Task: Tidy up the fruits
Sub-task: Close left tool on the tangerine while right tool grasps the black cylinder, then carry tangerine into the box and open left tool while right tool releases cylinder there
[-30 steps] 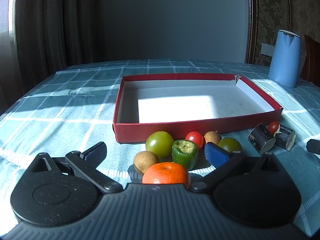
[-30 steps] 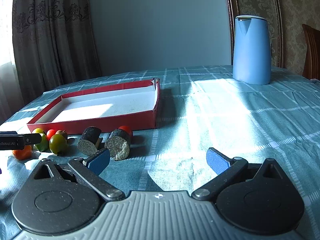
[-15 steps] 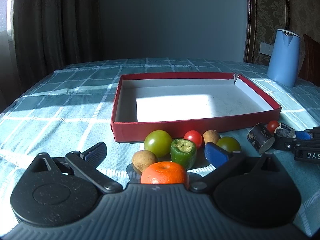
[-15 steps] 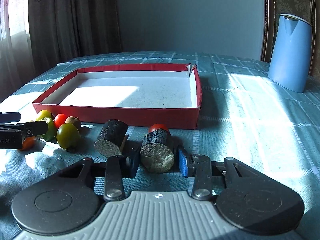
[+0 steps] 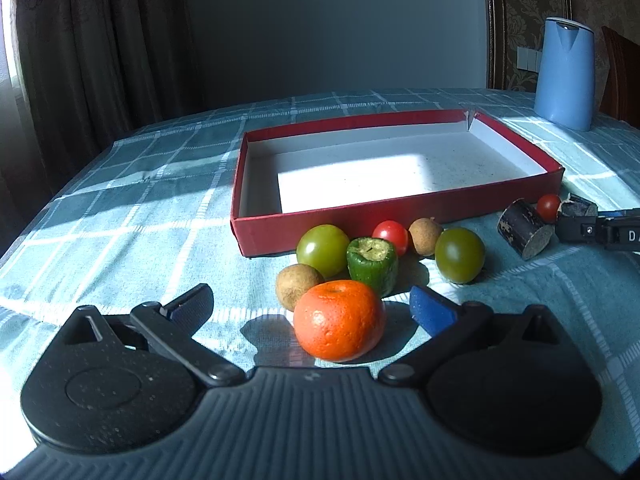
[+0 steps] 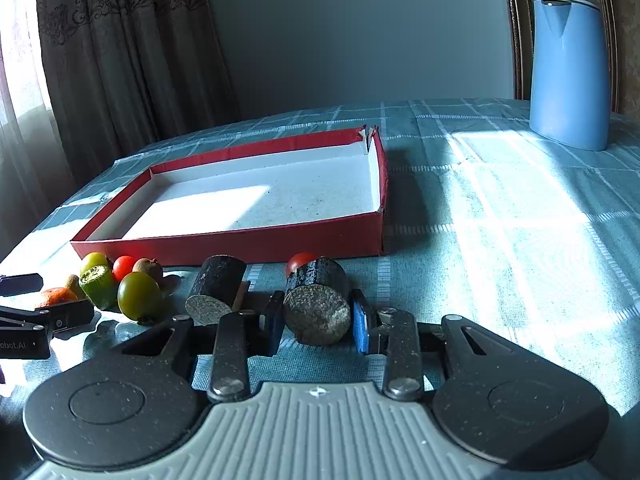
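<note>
My right gripper [image 6: 316, 322] is closing its jaws on the dark-skinned cylindrical fruit chunk with the pale speckled cut face [image 6: 318, 304], the pads flanking its curved sides; contact looks near-made, so not calling it clenched yet. The chunk is lying on the checked teal tablecloth [image 6: 500, 240], just near of the red cardboard tray's [image 6: 280, 242] front wall. It looks stiff, light and rough-skinned, so gripping mid-length should hold. My left gripper [image 5: 310, 304] is staying released, with the round orange mandarin [image 5: 338, 320] sitting between its spread fingers; that one is soft, so I'm planning a gentle squeeze. Far right: a blue plastic kettle [image 6: 568, 72].
</note>
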A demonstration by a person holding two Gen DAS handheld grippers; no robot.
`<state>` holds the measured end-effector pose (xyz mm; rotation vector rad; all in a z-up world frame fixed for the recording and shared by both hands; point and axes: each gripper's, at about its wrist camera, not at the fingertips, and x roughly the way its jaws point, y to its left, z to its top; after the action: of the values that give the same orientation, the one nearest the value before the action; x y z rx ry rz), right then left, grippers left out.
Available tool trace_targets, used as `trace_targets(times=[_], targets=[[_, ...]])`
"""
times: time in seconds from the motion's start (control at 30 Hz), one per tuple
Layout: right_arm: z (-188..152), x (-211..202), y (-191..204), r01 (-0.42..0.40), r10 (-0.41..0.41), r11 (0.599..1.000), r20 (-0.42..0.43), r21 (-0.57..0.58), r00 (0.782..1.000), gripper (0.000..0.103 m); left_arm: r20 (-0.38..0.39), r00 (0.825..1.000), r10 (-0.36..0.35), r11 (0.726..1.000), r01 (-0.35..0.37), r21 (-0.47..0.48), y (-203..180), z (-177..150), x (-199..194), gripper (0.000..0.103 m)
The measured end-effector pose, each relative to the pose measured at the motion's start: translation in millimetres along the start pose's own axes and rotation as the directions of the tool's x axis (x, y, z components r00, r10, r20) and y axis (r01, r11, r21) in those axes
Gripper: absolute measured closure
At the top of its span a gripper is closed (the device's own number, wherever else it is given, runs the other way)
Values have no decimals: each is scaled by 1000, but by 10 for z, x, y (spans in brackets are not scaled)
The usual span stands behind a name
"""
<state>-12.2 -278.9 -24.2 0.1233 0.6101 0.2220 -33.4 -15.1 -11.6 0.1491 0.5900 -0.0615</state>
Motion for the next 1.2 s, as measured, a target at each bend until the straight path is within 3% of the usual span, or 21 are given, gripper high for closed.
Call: trace_targets(times=[0.13, 0.23, 0.47, 0.6, 0.9, 1.2], targets=[[0, 3, -8, -2, 2, 1000, 0, 2, 1000, 70, 26, 999, 46, 999, -46, 22, -61, -24, -29, 0], [-6, 0, -4, -2, 2, 1000, 1, 2, 1000, 70, 18, 999, 35, 999, -36, 28, -75, -31, -16, 23], [-8, -4, -1, -3, 3, 1000, 1, 5, 1000, 70, 42, 999, -16, 999, 14, 37, -94, -97, -106, 62], [-8, -14, -3, -5, 5, 1000, 6, 6, 1000, 70, 59, 998, 2, 997, -7, 79, -164, -104, -142, 62], [-14, -75, -31, -6, 6, 1000, 38, 16, 999, 70, 102, 992, -74, 997, 70, 43, -109, 129, -278, 62], [127, -153, 47, 12, -9, 1000, 103, -29, 995, 70, 114, 990, -79, 997, 77, 15, -85, 401, -65, 62]])
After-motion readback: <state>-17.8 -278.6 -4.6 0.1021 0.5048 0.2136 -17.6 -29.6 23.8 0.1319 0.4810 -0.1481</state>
